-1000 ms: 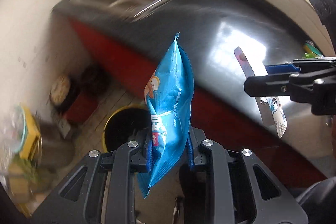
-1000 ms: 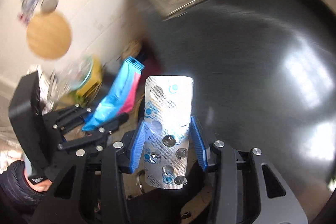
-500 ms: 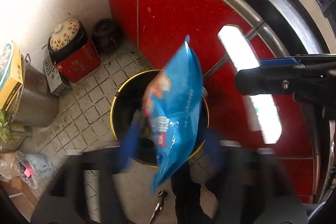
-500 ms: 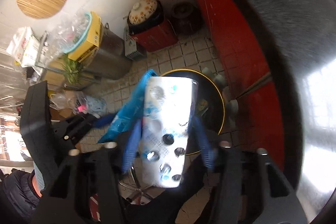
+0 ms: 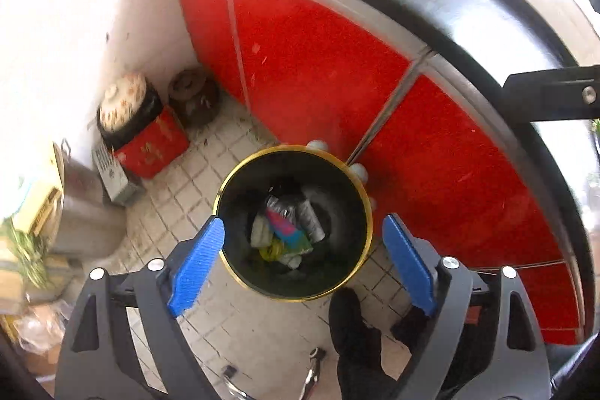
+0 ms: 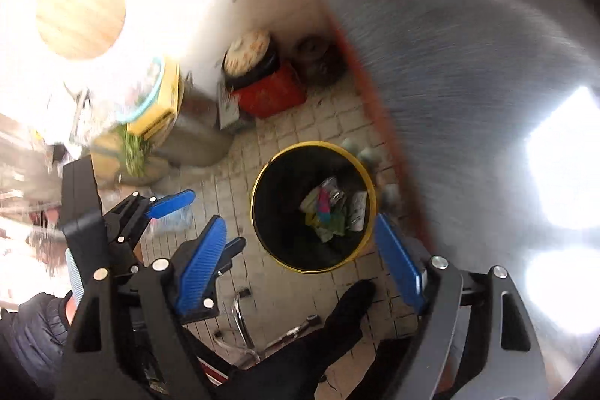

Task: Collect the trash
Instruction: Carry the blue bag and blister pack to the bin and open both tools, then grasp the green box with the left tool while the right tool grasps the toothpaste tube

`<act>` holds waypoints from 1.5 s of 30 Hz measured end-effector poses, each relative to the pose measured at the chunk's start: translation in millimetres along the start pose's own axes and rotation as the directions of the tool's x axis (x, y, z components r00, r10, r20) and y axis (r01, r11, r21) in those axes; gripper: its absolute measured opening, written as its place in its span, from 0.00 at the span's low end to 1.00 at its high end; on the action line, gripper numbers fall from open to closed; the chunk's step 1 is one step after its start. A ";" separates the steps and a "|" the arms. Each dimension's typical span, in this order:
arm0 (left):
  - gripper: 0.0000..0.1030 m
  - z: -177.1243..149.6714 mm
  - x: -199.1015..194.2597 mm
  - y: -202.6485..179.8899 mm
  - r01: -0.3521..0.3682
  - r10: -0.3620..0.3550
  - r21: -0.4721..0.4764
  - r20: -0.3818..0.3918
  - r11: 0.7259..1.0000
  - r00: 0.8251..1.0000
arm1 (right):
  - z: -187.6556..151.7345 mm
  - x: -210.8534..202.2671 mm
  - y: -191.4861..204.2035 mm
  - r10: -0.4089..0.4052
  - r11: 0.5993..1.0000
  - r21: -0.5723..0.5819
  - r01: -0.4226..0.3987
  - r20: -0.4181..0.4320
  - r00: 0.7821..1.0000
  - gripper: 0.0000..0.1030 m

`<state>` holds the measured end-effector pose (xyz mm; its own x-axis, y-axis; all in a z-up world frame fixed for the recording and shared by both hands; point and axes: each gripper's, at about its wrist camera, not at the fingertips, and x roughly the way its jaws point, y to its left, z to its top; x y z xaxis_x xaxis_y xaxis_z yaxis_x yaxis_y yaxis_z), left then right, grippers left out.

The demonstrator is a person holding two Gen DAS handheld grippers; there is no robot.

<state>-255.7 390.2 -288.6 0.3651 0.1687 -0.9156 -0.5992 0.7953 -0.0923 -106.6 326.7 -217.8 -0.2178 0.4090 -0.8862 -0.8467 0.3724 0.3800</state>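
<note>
Tiled floor point(image 5: 195, 182): bin point(image 5: 360, 186) holds wrappers point(image 5: 287, 225).

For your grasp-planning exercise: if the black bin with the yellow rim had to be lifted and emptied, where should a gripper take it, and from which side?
Grip the bin's yellow rim on its floor-facing side, from above. The bin stands upright and open-topped, so the thin rim is the only graspable edge; the red cabinet crowds the far side.

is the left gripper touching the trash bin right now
Apart. The left wrist view looks straight down past the open blue fingers of the left gripper into the trash bin, which stands on the floor tiles far below.
</note>
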 end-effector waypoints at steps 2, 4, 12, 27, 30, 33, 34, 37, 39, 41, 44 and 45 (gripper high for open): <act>0.85 13.3 -19.4 -27.1 0.012 -0.013 0.044 0.034 0.999 0.999 | -10.4 -39.0 -17.0 -0.036 0.999 0.026 0.034 0.064 0.997 0.80; 0.87 27.9 -34.0 -56.2 0.034 -0.041 0.096 0.066 0.995 0.997 | -26.9 -85.9 -41.5 -0.099 0.993 0.071 0.090 0.139 0.985 0.80; 0.89 80.4 -86.2 -253.9 0.228 -0.295 0.452 0.083 0.862 0.952 | -132.3 -241.4 -159.9 -0.376 0.879 0.417 0.232 0.306 0.875 0.80; 0.89 59.2 -86.7 -484.2 0.333 -0.372 0.651 -0.083 0.683 0.925 | -363.1 -353.4 -307.4 -0.613 0.616 0.732 0.289 0.216 0.760 0.80; 0.89 62.0 -74.0 -499.5 0.332 -0.343 0.606 -0.102 0.723 0.934 | -373.4 -354.4 -327.1 -0.602 0.625 0.725 0.291 0.210 0.770 0.80; 0.89 68.8 -54.3 -508.1 0.341 -0.317 0.528 -0.139 0.778 0.938 | -370.0 -352.3 -343.1 -0.585 0.639 0.711 0.292 0.203 0.785 0.80; 0.89 70.1 -48.4 -510.6 0.339 -0.307 0.507 -0.149 0.793 0.940 | -367.3 -349.9 -352.3 -0.577 0.649 0.700 0.298 0.197 0.793 0.80; 0.89 74.8 -26.2 -521.4 0.317 -0.267 0.452 -0.171 0.834 0.948 | -355.2 -340.0 -377.9 -0.556 0.684 0.653 0.325 0.180 0.811 0.80; 0.89 77.5 -13.8 -529.4 0.306 -0.251 0.417 -0.182 0.856 0.951 | -344.1 -330.0 -393.7 -0.543 0.708 0.616 0.345 0.164 0.824 0.80; 0.89 80.0 -4.8 -536.8 0.291 -0.234 0.400 -0.185 0.869 0.954 | -331.1 -314.3 -412.9 -0.525 0.742 0.559 0.370 0.141 0.839 0.80; 0.89 80.8 6.9 -547.3 0.256 -0.201 0.400 -0.176 0.880 0.964 | -314.9 -291.8 -433.7 -0.504 0.780 0.482 0.399 0.108 0.857 0.80; 0.89 80.7 11.5 -549.7 0.246 -0.189 0.400 -0.177 0.883 0.966 | -310.3 -284.3 -439.7 -0.502 0.789 0.457 0.411 0.094 0.860 0.80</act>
<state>135.3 2.0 -216.8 0.3399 -0.0901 -0.9361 -0.1546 0.9765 -0.1501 177.0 -211.8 -215.3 0.2835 0.2433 -0.9276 -0.5359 0.8424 0.0572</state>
